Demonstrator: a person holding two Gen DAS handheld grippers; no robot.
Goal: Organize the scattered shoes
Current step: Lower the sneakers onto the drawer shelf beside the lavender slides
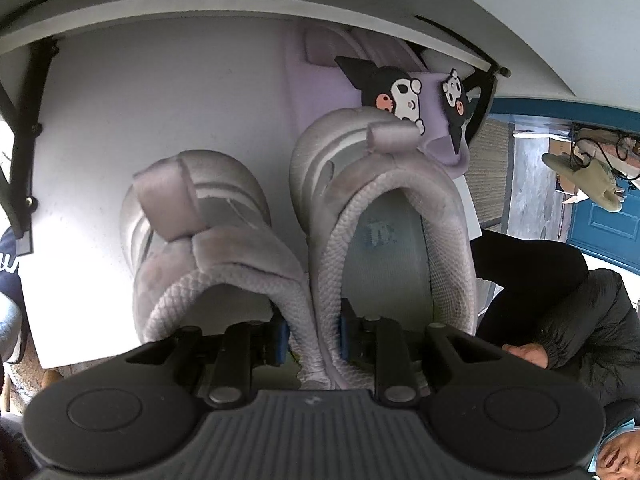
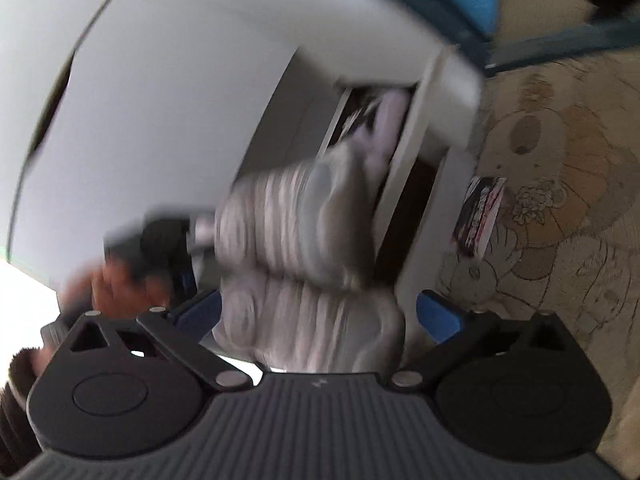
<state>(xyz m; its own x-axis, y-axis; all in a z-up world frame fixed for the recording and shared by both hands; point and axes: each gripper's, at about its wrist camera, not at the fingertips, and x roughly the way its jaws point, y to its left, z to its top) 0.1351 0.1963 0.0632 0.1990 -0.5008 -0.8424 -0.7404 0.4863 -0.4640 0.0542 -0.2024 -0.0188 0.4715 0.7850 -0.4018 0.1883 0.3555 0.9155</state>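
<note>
Two grey-lilac sneakers stand side by side with heels toward me, the left sneaker (image 1: 200, 220) and the right sneaker (image 1: 380, 200), over a white shelf board (image 1: 120, 120). My left gripper (image 1: 313, 334) is shut on their two touching collars, one finger inside each shoe. The right wrist view is blurred. It shows both ribbed soles (image 2: 296, 216) from below, and the left gripper with the hand holding it (image 2: 160, 248). My right gripper (image 2: 320, 312) is open wide, its blue fingers (image 2: 438, 314) on either side of the lower sole, with a gap on the right.
A purple slipper (image 1: 320, 92) with black cartoon charms lies at the back of the shelf. Another white board (image 1: 200, 8) runs just above on black brackets (image 1: 24, 140). A person in a black jacket (image 1: 580, 320) is at the right. A black-and-pink item (image 2: 480, 212) lies on the patterned rug (image 2: 560, 200).
</note>
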